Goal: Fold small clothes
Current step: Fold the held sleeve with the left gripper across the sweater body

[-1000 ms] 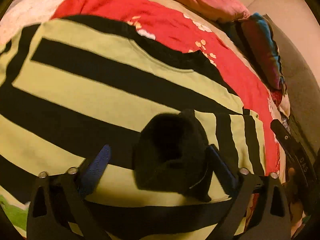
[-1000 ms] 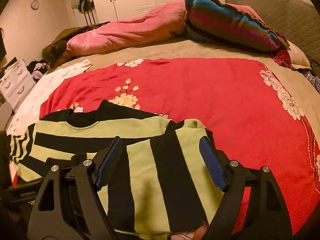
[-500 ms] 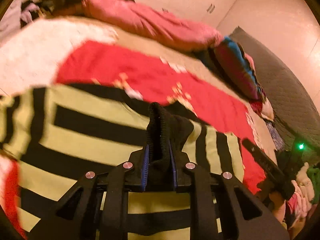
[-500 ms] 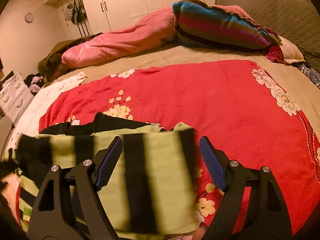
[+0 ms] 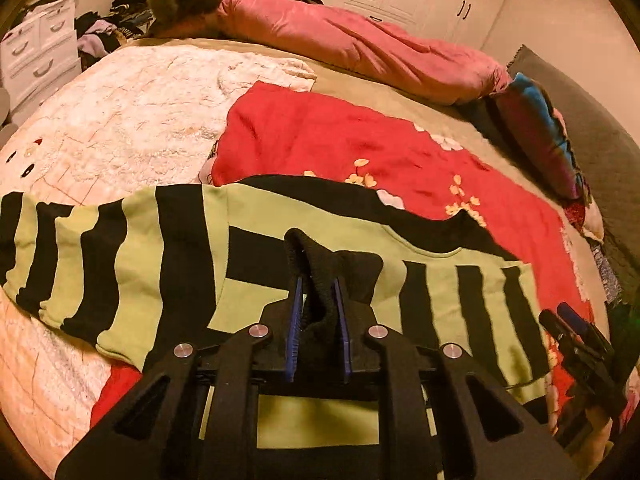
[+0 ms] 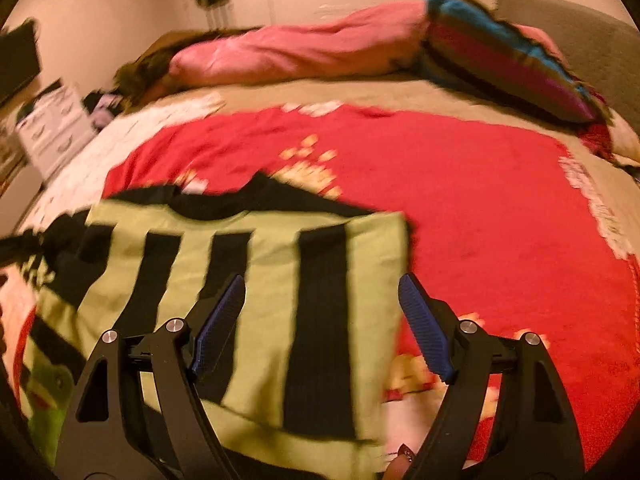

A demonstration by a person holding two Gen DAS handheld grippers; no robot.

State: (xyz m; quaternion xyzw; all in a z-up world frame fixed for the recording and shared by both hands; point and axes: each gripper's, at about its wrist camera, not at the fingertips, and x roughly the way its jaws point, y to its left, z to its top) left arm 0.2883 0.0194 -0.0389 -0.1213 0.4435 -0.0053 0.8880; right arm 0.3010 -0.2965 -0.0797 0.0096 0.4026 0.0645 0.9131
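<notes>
A green and black striped sweater lies spread on the bed over a red blanket. My left gripper is shut on the sweater's black cuff and holds it up above the sweater's body. In the right wrist view the sweater lies with a sleeve folded across its right side. My right gripper is open and empty just above that folded part. The right gripper also shows at the far right of the left wrist view.
A white fleece blanket covers the bed's left part. A pink duvet and a striped pillow lie at the far side. White drawers and a clothes pile stand at the left. A green cloth lies near the sweater's left edge.
My left gripper closed on the black cuff and lifted it back with the sleeve. The right gripper stayed open and drew back a little while the sweater's right sleeve settled folded over.
</notes>
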